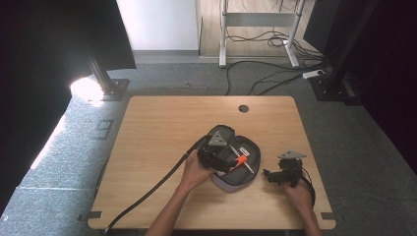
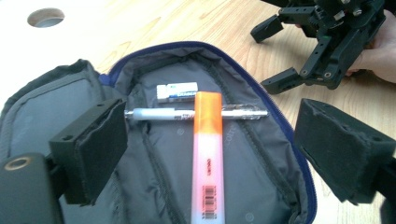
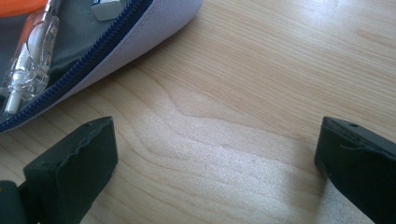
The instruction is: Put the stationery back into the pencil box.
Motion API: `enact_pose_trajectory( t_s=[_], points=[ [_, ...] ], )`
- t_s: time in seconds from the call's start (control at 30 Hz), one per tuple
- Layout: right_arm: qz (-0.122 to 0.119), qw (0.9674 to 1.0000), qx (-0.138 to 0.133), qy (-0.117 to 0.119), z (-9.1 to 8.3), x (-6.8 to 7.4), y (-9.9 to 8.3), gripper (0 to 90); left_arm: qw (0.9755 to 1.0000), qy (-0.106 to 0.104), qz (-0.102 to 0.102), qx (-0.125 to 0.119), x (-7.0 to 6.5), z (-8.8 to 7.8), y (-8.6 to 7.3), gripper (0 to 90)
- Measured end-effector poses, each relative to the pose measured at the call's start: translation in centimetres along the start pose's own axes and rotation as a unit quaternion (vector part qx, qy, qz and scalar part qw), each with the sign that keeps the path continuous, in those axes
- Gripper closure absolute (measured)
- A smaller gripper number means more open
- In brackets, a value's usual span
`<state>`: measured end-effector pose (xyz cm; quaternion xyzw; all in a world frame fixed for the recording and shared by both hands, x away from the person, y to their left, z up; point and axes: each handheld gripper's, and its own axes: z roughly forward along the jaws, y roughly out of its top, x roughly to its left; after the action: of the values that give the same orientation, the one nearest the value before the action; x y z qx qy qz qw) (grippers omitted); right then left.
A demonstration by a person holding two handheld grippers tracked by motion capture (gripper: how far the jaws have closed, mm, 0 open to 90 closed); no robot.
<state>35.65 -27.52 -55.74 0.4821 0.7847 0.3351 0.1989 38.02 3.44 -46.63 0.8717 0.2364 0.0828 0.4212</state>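
Observation:
An open grey pencil case (image 1: 246, 167) (image 2: 177, 60) (image 3: 154, 18) with a blue zipper lies on the wooden table (image 1: 162, 128). Inside it an orange highlighter (image 2: 208, 154) (image 1: 240, 160) lies across a clear pen (image 2: 196, 113) (image 3: 28, 60), with a white eraser (image 2: 177, 91) (image 3: 108, 8) beyond them. My left gripper (image 2: 210, 149) (image 1: 219, 152) hovers over the case, jaws wide apart on either side of the highlighter and not touching it. My right gripper (image 3: 215, 158) (image 1: 280, 174) stands open over bare wood just right of the case, nothing between its jaws.
A round cable hole (image 1: 243, 108) (image 2: 45, 17) is cut in the table's far side. A thick black cable (image 1: 147, 194) trails from the left gripper toward the front edge. A desk frame (image 1: 258, 29) and loose cables stand on the floor beyond the table.

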Motion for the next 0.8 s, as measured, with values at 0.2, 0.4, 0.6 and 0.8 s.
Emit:
enact_pose_trajectory(
  t_s=[0.2,0.4,0.6,0.8],
  points=[
    [-0.001,1.0,0.0,0.0,0.0,0.0,0.0,0.0,0.9997,0.02,0.006,0.015,0.0,-0.2,-0.8,4.2],
    [-0.001,1.0,0.0,0.0,0.0,0.0,0.0,0.0,0.9996,0.022,-0.002,0.016,0.2,-0.8,-1.7,1.3],
    [-0.001,1.0,0.0,0.0,0.0,0.0,0.0,0.0,0.9998,0.015,-0.013,0.005,0.6,-2.1,-2.5,1.3],
    [-0.001,1.0,0.0,0.0,0.0,0.0,0.0,0.0,0.9996,0.013,-0.024,-0.009,0.9,-3.5,-3.4,0.7]
  ],
)
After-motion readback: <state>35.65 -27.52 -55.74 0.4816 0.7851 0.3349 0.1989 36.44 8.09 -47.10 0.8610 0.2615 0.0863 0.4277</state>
